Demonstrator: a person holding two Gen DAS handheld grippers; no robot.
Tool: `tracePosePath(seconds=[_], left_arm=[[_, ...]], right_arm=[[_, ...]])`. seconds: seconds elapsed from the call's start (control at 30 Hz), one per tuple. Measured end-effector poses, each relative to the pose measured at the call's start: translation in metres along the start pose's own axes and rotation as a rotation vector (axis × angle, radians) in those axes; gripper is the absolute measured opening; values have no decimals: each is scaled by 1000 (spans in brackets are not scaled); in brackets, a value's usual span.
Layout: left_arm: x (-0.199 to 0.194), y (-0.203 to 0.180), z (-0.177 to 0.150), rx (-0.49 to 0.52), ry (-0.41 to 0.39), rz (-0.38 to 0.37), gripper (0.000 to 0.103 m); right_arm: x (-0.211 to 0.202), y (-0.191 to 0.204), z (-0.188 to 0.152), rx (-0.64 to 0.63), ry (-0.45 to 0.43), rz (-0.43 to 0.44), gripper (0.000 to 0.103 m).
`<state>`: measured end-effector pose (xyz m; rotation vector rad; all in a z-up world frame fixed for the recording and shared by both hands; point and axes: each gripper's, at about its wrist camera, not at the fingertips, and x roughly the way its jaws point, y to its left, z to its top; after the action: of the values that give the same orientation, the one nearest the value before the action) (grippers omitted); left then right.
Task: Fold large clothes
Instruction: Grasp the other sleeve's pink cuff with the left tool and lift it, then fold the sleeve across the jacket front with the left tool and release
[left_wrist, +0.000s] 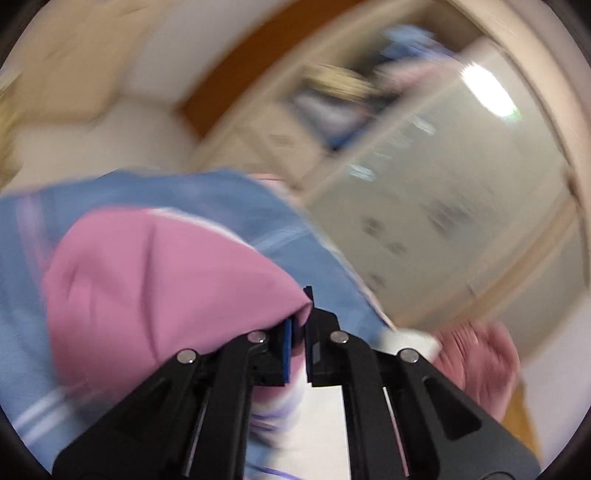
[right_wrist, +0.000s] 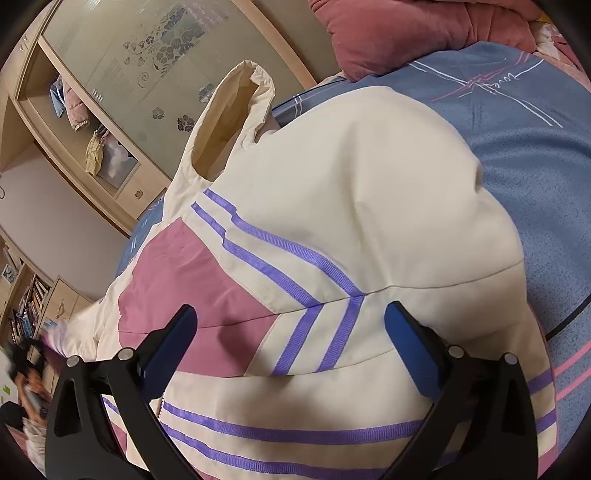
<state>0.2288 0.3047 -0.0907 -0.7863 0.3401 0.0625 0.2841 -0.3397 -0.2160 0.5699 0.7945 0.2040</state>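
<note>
The left gripper (left_wrist: 299, 325) has its jaws pressed together on a fold of pink fabric from the jacket (left_wrist: 147, 280), which bulges up to the left of its fingers and covers much of the near left of that view. That view is smeared with blur and tilted, so the wardrobe (left_wrist: 424, 206) with its frosted, flower-patterned door runs at a slant across the far right, and the blue bedsheet (left_wrist: 155, 192) shows behind the pink cloth. A dark pink blanket (left_wrist: 476, 354) lies at the near right, just beyond the gripper's right finger. The right gripper (right_wrist: 290, 325) points downward over the jacket (right_wrist: 332, 192), its jaws spread wide with cream and pink panels and purple stripes between the blue pads (right_wrist: 406, 343); the pads stand apart from each other and pinch nothing, though whether they brush the cloth beneath cannot be told. The jacket lies spread on the bedsheet (right_wrist: 535, 177), its cream body puffed up in the middle and a sleeve opening (right_wrist: 229, 114) raised toward the far left. The blanket (right_wrist: 413, 33) sits bunched at the far edge of the bed. At the near left edge of the right view a blurred person's hand (right_wrist: 29, 373) holds something dark, too smeared to make out further.
</note>
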Motion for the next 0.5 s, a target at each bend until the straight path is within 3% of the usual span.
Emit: tracePosePath(seconds=[0.1, 0.17, 0.2, 0.27, 0.37, 0.43, 0.5], left_arm=[[17, -112, -35, 245, 89, -142, 7], [35, -165, -70, 360, 181, -218, 10], [52, -198, -101, 434, 283, -258, 15], [86, -238, -164, 529, 509, -269, 18], [110, -250, -221, 551, 650, -278, 21], [116, -246, -238, 561, 676, -261, 25], [120, -240, -240, 555, 676, -249, 38]], right_arm=[[-1, -1, 0, 5, 0, 9, 102], [-1, -2, 0, 10, -1, 16, 102], [-2, -3, 0, 12, -1, 21, 102], [-3, -4, 0, 17, -5, 32, 102], [-7, -9, 0, 35, -13, 74, 102], [-10, -15, 1, 68, -21, 119, 102], [-11, -20, 2, 97, -26, 150, 102]])
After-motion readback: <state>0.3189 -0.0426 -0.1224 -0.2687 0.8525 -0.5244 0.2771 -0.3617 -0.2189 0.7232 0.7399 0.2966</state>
